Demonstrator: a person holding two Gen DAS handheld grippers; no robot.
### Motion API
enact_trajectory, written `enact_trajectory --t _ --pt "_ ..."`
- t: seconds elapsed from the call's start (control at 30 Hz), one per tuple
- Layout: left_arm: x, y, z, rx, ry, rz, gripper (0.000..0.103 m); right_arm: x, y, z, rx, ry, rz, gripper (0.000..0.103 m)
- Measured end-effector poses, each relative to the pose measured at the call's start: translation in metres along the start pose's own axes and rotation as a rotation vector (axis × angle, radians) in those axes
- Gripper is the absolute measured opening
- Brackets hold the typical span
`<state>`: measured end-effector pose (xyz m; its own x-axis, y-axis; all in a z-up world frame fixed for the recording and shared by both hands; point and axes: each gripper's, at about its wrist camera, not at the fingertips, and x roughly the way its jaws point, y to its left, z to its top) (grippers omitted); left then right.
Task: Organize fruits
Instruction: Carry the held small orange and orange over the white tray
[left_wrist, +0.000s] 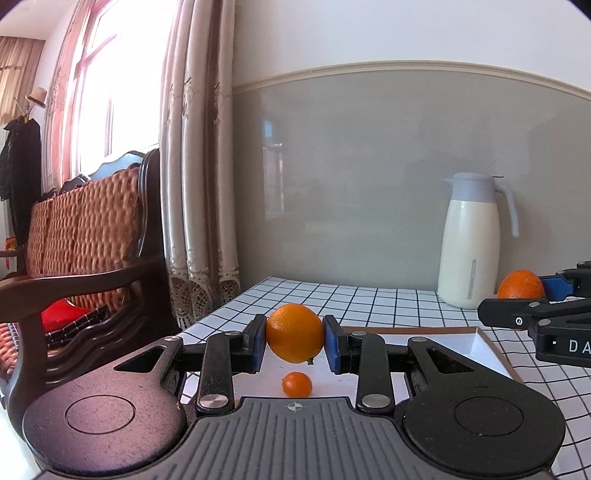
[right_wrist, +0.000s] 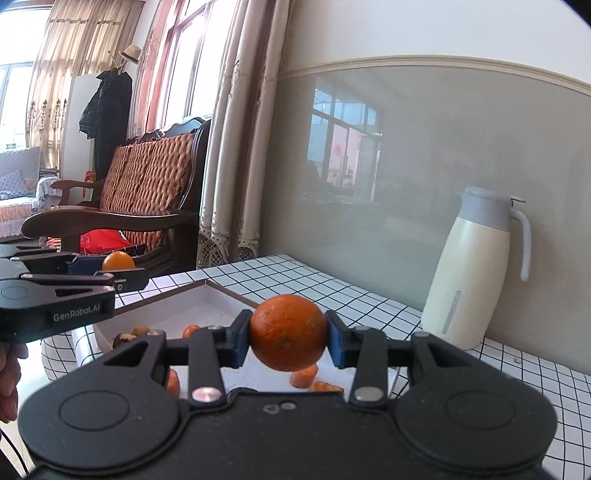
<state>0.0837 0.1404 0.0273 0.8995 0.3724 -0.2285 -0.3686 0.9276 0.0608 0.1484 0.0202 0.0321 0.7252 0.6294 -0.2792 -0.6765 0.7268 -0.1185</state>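
Oranges (left_wrist: 294, 333) clamped in both claws (right_wrist: 288, 333) above tray rim (left_wrist: 476, 332)

A cream jug (left_wrist: 469, 243) with a grey lid is being seen at the far right of the checked counter (left_wrist: 369, 299). A wooden armchair (left_wrist: 88, 236) and curtains (left_wrist: 199, 166) are being shown at the left.

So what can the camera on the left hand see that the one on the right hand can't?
Only the left view shows the left tool squeezing its orange head-on, with one small orange lying in the tray below. Only the right view shows brown fruits in the tray, a hat and a fingertip. Both show the jug, the checked tablecloth and the wooden chair.
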Motion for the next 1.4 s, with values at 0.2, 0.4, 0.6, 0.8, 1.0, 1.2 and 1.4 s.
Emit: enact_trajectory --t 0.2,0.4,0.6,0.8,1.0,1.2,1.4 --pt "0.017 0.006 0.001 0.008 0.016 0.008 0.033 0.018 0.005 0.002 -0.016 0.027 0.008 0.033" --pt "0.04 0.01 0.002 0.001 0.037 0.008 0.033 0.042 0.001 0.006 -0.009 0.053 -0.001 0.033" --pt "0.062 0.016 -0.001 -0.01 0.069 0.021 0.033 0.063 -0.009 0.005 0.017 0.087 -0.011 0.033" --pt "0.079 0.018 -0.003 -0.019 0.095 0.029 0.033 0.079 -0.018 0.004 0.052 0.112 -0.017 0.033" --pt "0.094 0.016 -0.006 -0.016 0.128 0.03 0.033 0.095 -0.02 0.003 0.062 0.136 -0.01 0.033" --pt "0.11 0.023 -0.009 -0.03 0.174 0.041 0.033 0.112 -0.023 0.002 0.068 0.177 -0.014 0.033" --pt "0.117 0.024 -0.01 -0.036 0.192 0.042 0.033 0.127 -0.027 0.0 0.08 0.209 -0.014 0.033"
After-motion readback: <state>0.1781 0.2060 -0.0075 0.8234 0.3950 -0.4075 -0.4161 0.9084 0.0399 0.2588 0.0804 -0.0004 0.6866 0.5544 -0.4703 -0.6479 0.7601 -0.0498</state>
